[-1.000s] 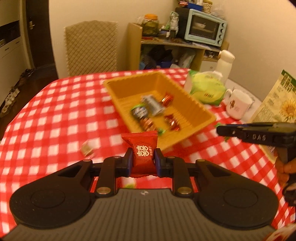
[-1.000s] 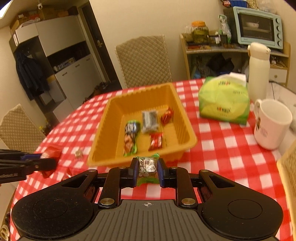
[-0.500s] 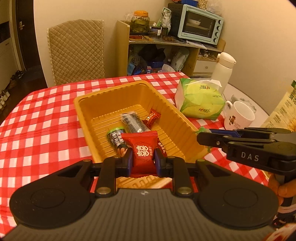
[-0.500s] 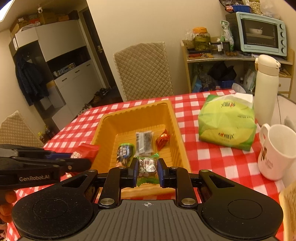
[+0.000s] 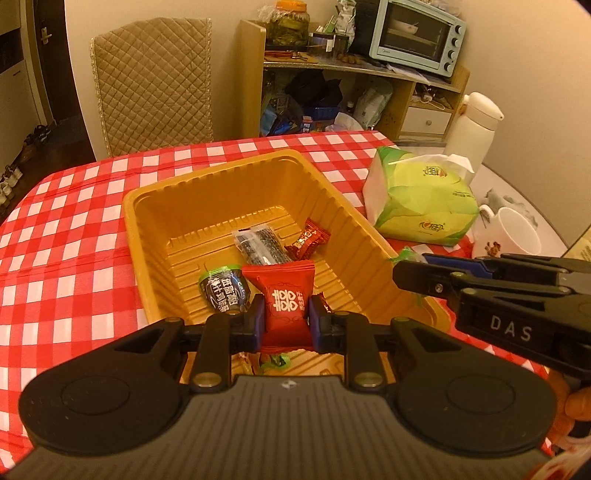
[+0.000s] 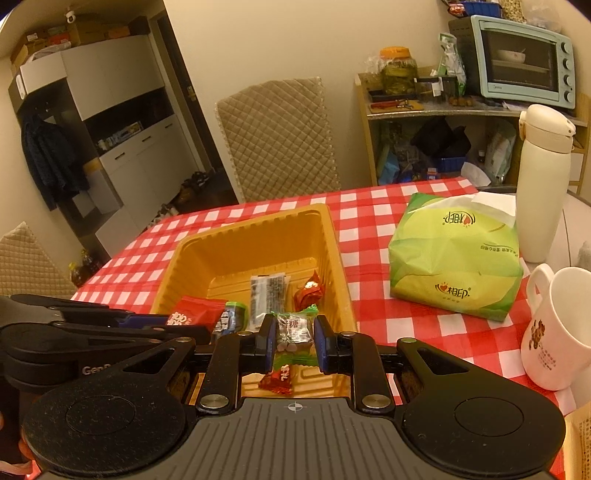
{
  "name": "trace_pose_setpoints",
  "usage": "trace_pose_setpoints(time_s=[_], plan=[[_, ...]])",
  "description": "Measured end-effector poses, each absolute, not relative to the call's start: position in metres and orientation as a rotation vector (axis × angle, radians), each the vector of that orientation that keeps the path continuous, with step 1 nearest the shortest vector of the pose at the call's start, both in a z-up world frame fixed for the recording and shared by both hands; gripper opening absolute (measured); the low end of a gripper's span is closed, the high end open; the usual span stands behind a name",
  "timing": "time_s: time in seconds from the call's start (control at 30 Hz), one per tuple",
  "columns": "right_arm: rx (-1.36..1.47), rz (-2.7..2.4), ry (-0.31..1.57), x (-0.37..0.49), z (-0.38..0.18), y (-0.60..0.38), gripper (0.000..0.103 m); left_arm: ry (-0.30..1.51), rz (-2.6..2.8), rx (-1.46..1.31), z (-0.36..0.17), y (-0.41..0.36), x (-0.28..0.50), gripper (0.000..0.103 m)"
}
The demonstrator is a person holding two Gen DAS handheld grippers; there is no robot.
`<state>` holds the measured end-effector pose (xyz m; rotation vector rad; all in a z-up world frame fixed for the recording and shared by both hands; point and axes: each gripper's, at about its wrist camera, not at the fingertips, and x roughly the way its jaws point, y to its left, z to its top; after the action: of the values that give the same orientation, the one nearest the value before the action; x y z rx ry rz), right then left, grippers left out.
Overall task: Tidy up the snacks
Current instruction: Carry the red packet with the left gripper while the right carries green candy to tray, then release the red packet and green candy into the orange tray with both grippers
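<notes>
An orange plastic tray (image 5: 155, 199) (image 6: 332, 236) sits on the red-checked table and holds several wrapped snacks. My left gripper (image 5: 284, 314) is shut on a red snack packet (image 5: 282, 295) (image 6: 192, 314) and hangs over the tray's near end. My right gripper (image 6: 294, 338) is shut on a green-edged clear candy (image 6: 293, 328) above the tray's near right rim; it shows in the left wrist view as a black arm (image 5: 480, 291) coming in from the right. A dark green packet (image 5: 223, 293), a black-and-clear packet (image 5: 258, 245) and a small red candy (image 5: 306, 240) lie inside.
A green tissue pack (image 5: 421, 199) (image 6: 454, 254), a white mug (image 5: 513, 236) (image 6: 561, 328) and a white flask (image 6: 541, 181) stand right of the tray. A quilted chair (image 5: 151, 81) is behind the table, with a shelf and toaster oven (image 5: 417, 33) beyond.
Both grippers have moved in over the tray with their snacks still held. The left one came from the table's left side; the right one closed in from the front.
</notes>
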<state>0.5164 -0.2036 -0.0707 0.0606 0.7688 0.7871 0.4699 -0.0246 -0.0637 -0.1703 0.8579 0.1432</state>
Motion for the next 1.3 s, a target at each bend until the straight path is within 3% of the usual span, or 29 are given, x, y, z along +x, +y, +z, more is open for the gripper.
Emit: trace_pose_setpoints(time_s=[1.0,1.2,1.3], plan=[[0.033,0.783,0.795,0.533,-0.086,-0.186,0.022,0.881,0.159,-0.199,-0.068,-0.002,0.458,0.022],[0.056,0.775,0.795,0.537,-0.085,-0.179,0.023,0.876,0.167,-0.210,-0.066,0.004,0.447,0.031],[0.098,0.779,0.807,0.539,-0.082,-0.182,0.029,0.876,0.167,-0.221,-0.064,0.005,0.441,0.033]])
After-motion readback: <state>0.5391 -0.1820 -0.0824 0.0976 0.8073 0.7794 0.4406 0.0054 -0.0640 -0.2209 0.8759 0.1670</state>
